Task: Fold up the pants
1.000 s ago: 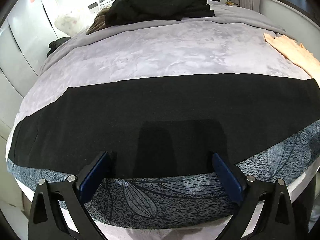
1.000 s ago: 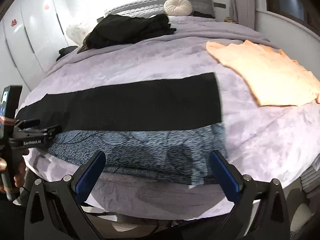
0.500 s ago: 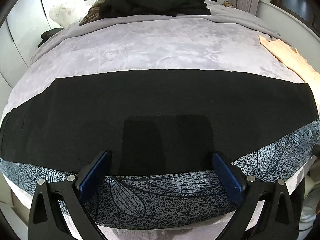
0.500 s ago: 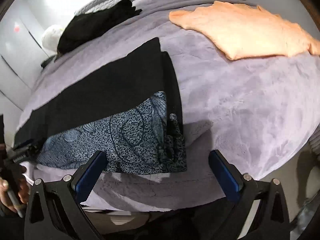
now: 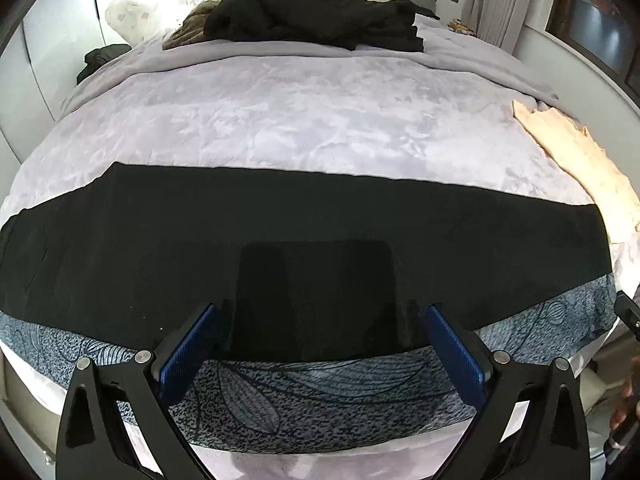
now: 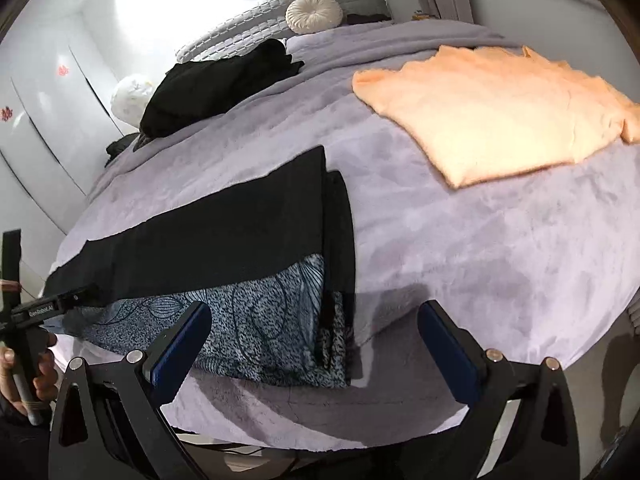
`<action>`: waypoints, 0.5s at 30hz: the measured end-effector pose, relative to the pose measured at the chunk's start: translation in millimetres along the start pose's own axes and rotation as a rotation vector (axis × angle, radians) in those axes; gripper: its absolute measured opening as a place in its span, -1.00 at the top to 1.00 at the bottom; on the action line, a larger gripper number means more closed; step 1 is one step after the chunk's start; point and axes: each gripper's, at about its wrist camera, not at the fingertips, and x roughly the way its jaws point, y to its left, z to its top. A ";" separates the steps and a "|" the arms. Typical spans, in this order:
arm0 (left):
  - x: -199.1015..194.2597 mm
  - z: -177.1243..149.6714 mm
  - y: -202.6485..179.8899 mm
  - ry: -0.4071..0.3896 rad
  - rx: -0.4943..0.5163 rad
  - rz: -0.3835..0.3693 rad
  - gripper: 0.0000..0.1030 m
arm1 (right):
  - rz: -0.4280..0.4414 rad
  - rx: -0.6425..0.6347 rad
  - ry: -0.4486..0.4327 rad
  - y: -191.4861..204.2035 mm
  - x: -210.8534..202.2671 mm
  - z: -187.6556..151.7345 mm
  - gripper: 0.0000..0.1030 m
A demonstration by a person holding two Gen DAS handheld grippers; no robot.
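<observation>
Pants point(image 5: 304, 240) lie flat in a long band across the lower half of the left wrist frame, near the front edge of the bed. Matte black cloth on the far side; a speckled blue-grey strip with leaf line-drawing on the near side, smooth, few wrinkles. In the right wrist frame the pants point(image 6: 224, 232) run from centre to the left edge, their right end cut square, a second black layer showing just past it.

Left gripper point(image 5: 320, 340): jaws spread wide, ribbed blue pads point(image 5: 188, 352) on black arms, nothing between them; tips hang over the near printed strip, contact not clear.

Right gripper point(image 6: 316, 344): jaws likewise wide apart and empty, over the right end of the pants and the bed's edge.

Bedcover point(image 5: 304, 120): pale lilac plush, mottled nap. Peach cloth point(image 6: 500, 108), soft, flat, ragged outline, upper right. Crumpled black clothing heap point(image 6: 216, 84) upper left of centre. Round pleated cream cushion point(image 6: 314, 12) at top. A hand point(image 6: 24, 376) grips the other tool's handle at lower left.
</observation>
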 end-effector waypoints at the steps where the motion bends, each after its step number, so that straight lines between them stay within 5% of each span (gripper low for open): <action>1: 0.2 1.3 -0.6 -0.002 -0.001 0.010 -0.98 | 0.011 -0.032 -0.024 10.2 -4.4 3.5 -1.00; 7: 18.7 -6.9 -10.7 0.055 0.052 0.021 -0.98 | 0.094 -0.192 -0.095 60.0 7.6 23.3 -1.00; 10: 23.4 -11.6 -12.8 0.043 0.063 0.038 -0.98 | 0.035 -0.215 -0.111 61.7 38.4 36.6 -1.00; 15: 21.6 -12.3 -10.5 0.046 0.065 0.034 -0.98 | -0.115 -0.178 0.013 47.2 82.4 51.2 -1.00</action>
